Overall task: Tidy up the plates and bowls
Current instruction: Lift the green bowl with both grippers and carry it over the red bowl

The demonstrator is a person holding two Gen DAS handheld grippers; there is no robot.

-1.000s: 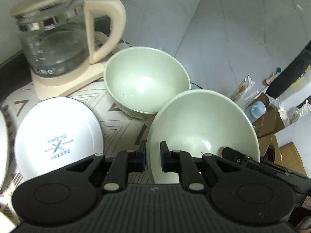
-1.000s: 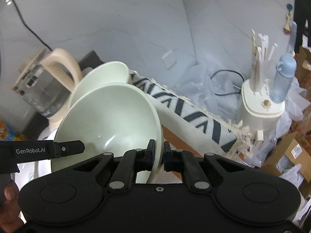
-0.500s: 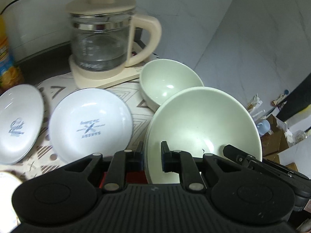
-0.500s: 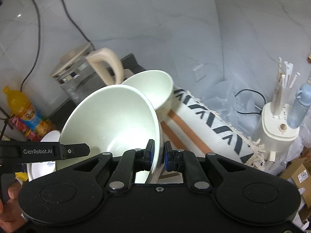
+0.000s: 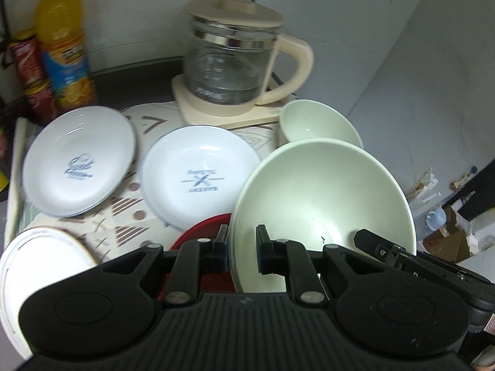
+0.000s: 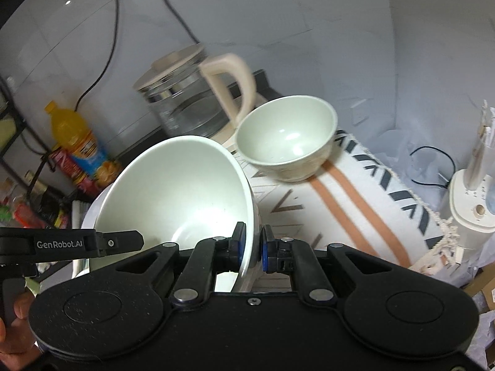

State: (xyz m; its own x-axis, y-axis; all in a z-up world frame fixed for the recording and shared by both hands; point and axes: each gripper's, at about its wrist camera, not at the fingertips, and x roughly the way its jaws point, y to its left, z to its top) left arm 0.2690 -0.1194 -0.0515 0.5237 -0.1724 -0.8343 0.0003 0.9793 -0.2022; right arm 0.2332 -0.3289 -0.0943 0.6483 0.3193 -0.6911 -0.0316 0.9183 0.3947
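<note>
Pale-green bowl (image 5: 321, 191) between both grippers

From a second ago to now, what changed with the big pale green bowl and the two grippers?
The large pale green bowl, clamped at opposite rims by the left gripper and right gripper, was carried away from the smaller green bowl and glass kettle, bringing two white printed plates into view. Both grips and the smaller bowl stayed unchanged.
</note>
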